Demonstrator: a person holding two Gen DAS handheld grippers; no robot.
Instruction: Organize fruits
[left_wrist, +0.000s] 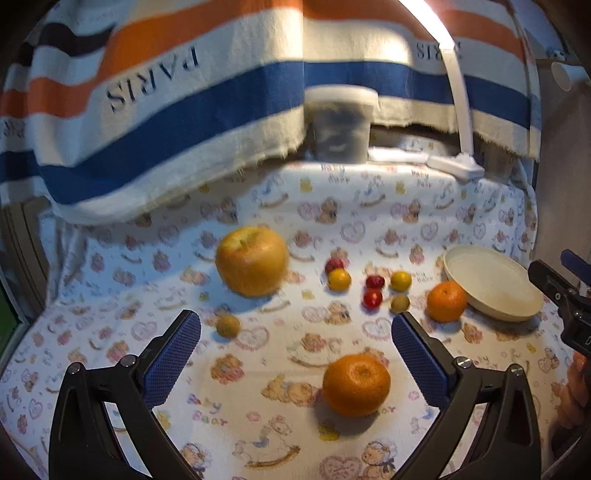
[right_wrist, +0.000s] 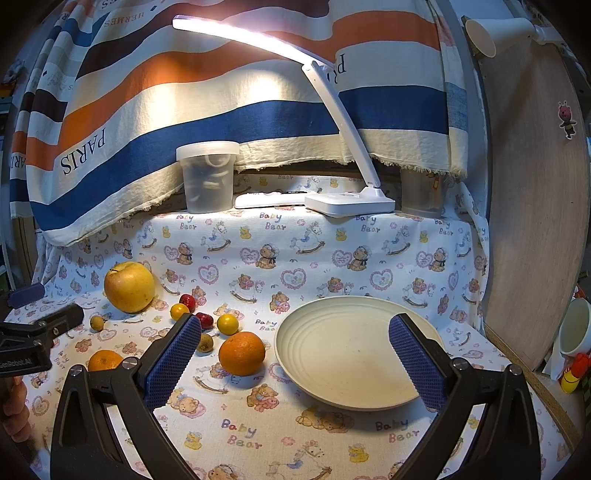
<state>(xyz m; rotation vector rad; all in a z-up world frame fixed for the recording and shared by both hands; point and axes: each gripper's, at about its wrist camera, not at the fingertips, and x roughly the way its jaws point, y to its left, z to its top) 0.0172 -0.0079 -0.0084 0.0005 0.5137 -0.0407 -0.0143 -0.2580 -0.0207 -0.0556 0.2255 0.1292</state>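
Note:
My left gripper (left_wrist: 295, 328) is open and empty above the cloth, with a tangerine (left_wrist: 356, 384) lying between its fingers. A second tangerine (left_wrist: 447, 301) lies beside the cream plate (left_wrist: 495, 284). A yellow apple (left_wrist: 252, 260) sits far left, with several small red, yellow and brownish fruits (left_wrist: 371, 291) between. My right gripper (right_wrist: 294, 330) is open and empty above the plate (right_wrist: 354, 354). In the right wrist view, one tangerine (right_wrist: 242, 353) lies left of the plate, the other tangerine (right_wrist: 104, 360) and the apple (right_wrist: 129, 287) farther left.
A lit white desk lamp (right_wrist: 349, 201), a lidded plastic tub (right_wrist: 208, 177) and a striped towel (right_wrist: 184, 110) stand at the back. A wooden board (right_wrist: 532, 203) and a white mug (right_wrist: 574, 330) are at the right. The left gripper's body (right_wrist: 33, 339) shows at the left edge.

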